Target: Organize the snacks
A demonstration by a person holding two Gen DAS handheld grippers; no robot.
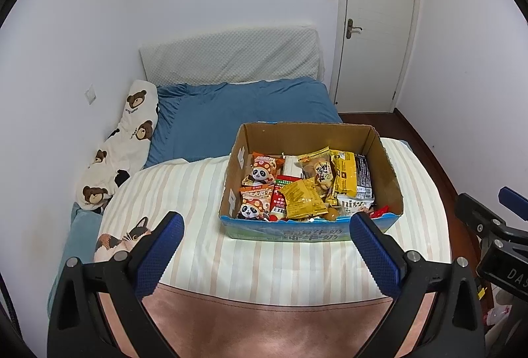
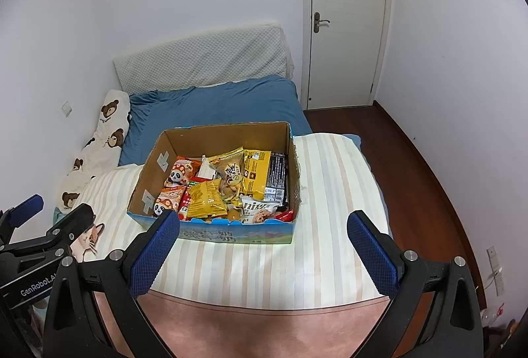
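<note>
An open cardboard box (image 1: 386, 156) with a blue printed front sits on a striped blanket (image 1: 198, 193) on the bed; it also shows in the right wrist view (image 2: 148, 173). It holds several snack packs: panda packs (image 1: 260, 173), yellow packs (image 1: 303, 196), a black and yellow bag (image 1: 353, 173). My left gripper (image 1: 267, 226) is open and empty, hovering in front of the box. My right gripper (image 2: 264, 226) is open and empty, also just before the box front.
A bear-print pillow (image 1: 128, 133) lies along the left wall. A blue sheet (image 1: 244, 110) and a white headboard cushion (image 1: 231, 57) lie behind the box. A closed door (image 1: 376, 24) and wooden floor (image 2: 412, 179) are at right. A pink cover (image 1: 264, 325) lies nearest.
</note>
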